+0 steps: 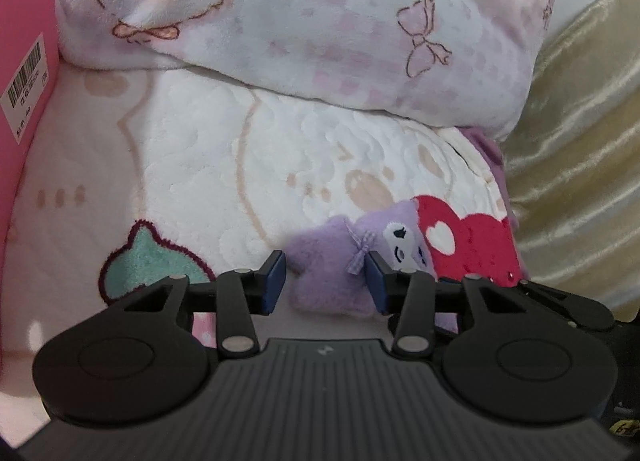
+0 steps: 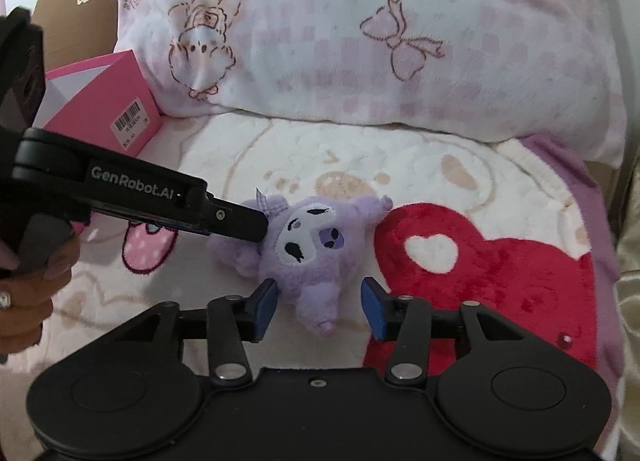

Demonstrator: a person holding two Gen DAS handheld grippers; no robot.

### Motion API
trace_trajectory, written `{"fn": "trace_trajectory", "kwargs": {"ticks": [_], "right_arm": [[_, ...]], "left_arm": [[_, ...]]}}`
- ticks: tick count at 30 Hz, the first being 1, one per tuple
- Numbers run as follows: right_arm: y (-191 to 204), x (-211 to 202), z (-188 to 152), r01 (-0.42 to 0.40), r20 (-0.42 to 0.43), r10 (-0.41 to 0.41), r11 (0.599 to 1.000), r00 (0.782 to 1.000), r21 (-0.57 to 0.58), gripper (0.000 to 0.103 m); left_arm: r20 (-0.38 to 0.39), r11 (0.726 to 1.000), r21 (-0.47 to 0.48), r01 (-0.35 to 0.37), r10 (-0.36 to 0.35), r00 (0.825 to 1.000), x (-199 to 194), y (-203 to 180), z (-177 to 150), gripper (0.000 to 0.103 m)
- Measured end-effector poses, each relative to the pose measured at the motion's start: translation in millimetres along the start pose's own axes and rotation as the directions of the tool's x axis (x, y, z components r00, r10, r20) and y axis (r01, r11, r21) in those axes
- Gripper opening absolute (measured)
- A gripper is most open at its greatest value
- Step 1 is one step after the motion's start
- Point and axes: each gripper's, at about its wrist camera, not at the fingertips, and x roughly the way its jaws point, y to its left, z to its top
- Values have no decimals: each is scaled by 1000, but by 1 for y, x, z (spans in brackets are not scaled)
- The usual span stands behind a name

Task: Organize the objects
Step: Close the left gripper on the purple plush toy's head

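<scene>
Two grippers flank a purple plush toy [image 2: 304, 245] on the blanket [image 2: 224, 157].
Left gripper [image 1: 326, 281] and right gripper [image 2: 318, 309] both gape wide around the toy, just beside the blanket's red heart [image 2: 492, 273].

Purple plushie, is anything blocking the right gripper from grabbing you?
Nothing visible. The purple plushie lies on the blanket, its lower end already between the open right gripper fingers. The left gripper straddles its other side.
</scene>
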Motion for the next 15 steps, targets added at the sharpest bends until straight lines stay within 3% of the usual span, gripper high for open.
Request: {"fn": "trace_trajectory", "kwargs": {"ticks": [3, 8, 15], "right_arm": [[-2, 7, 1, -12, -3, 12, 1000, 1000, 2, 61], [-7, 22, 6, -14, 25, 12, 998, 1000, 63, 63], [4, 17, 4, 4, 41, -4, 1000, 999, 22, 56]], "left_arm": [[4, 1000, -15, 10, -10, 1000, 3, 2, -1, 41], [17, 996, -84, 10, -9, 1000, 10, 1, 1, 41], [15, 996, -85, 21, -20, 1000, 2, 0, -2, 38]]}}
